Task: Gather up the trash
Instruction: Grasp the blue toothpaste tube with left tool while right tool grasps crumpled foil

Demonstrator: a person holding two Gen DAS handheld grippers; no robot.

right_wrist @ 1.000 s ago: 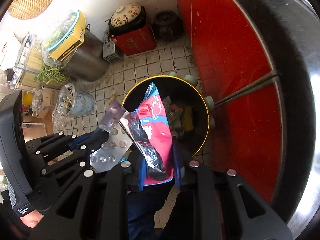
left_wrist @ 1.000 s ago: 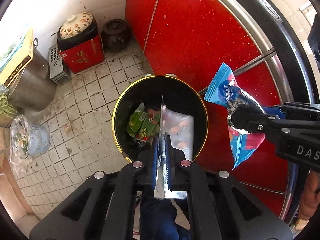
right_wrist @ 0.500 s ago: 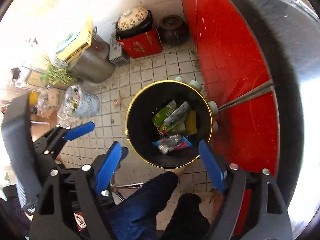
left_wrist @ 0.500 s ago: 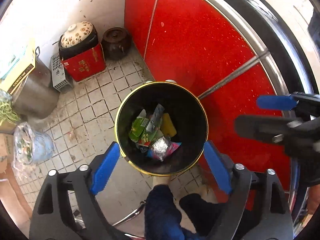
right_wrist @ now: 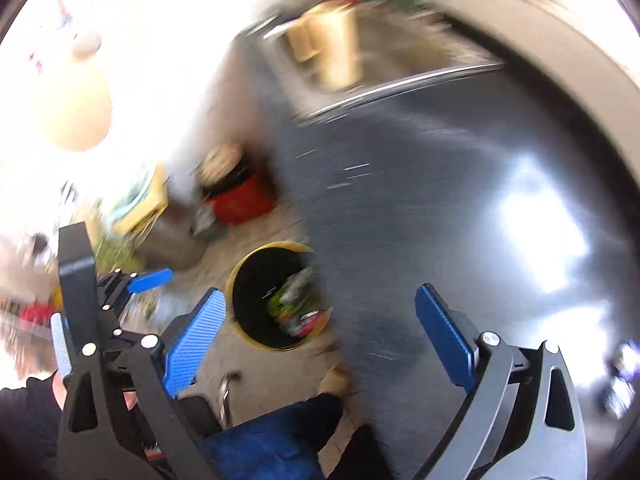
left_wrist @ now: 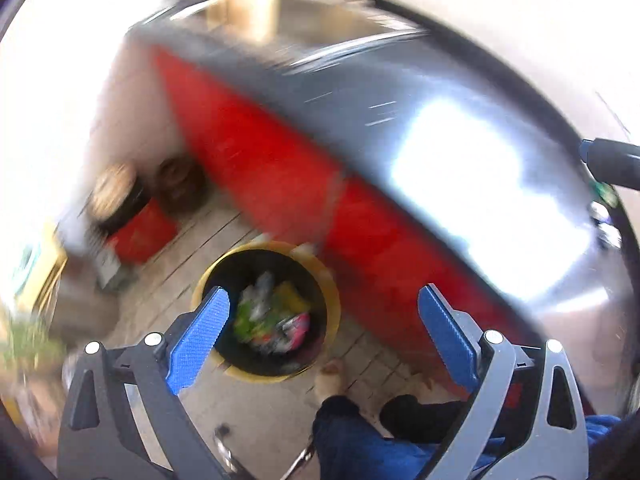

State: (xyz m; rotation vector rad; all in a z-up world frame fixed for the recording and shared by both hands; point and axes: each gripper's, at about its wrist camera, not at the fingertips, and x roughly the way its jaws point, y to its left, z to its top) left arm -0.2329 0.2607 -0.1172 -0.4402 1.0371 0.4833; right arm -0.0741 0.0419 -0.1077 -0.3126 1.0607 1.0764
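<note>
Left wrist view: left gripper (left_wrist: pixel 322 322) spread wide, nothing held; bin (left_wrist: pixel 266 314) on the tiled floor beside the red cabinet (left_wrist: pixel 288 184), trash (left_wrist: pixel 276 318) inside.
Right wrist view: right gripper (right_wrist: pixel 320 324) gaping, empty; bin at the dark counter (right_wrist: pixel 440 208) edge, all blurred.

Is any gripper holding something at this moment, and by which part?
Nothing is held. The left gripper and the right gripper are both open with nothing between their fingers; the trash lies in the bin.
</note>
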